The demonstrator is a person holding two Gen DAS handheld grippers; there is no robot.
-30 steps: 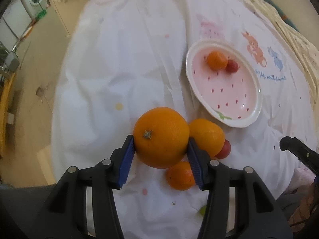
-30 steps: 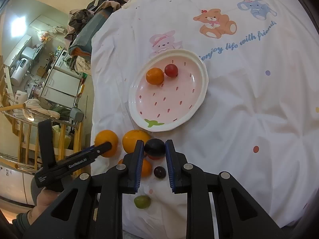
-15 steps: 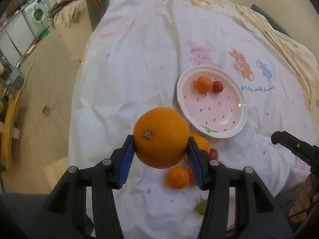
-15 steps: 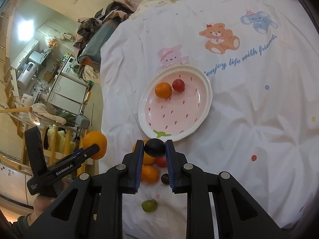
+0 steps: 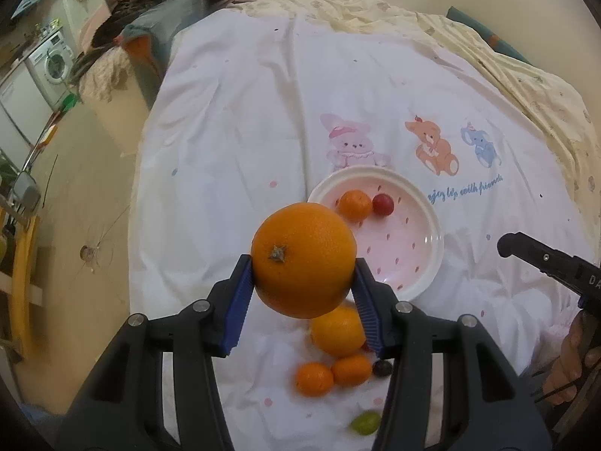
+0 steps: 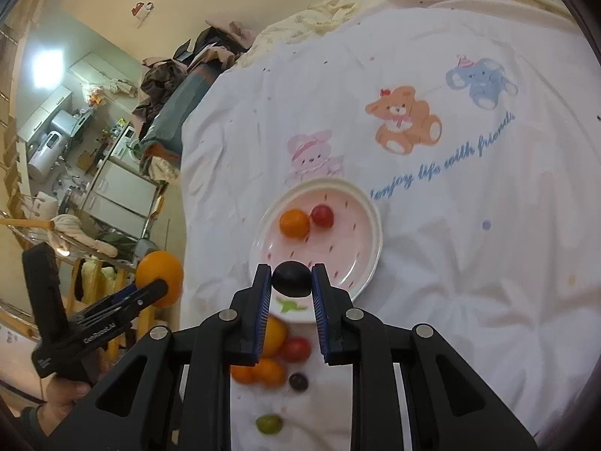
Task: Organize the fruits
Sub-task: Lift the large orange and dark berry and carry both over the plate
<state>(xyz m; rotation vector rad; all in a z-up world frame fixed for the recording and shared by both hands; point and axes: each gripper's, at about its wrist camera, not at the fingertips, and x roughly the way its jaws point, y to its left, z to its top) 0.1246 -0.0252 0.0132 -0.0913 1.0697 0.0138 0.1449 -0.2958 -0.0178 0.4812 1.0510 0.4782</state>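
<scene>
The left tongs (image 5: 303,293) are clamping a large orange (image 5: 303,260), holding it in the air above the white sheet (image 5: 244,120), near the pink plate (image 5: 432,263). The right tongs (image 6: 292,293) are pinching a small dark fruit (image 6: 292,279) over the plate's near rim, while loose fruits (image 6: 268,360) are lying on the sheet below

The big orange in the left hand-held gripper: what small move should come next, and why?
Probably carry the big orange forward over the pink plate and lower it there. The left hand-held gripper holds it clear above the cloth, and the plate has only a small orange and a red fruit at its far side, so the near part looks free.
</scene>
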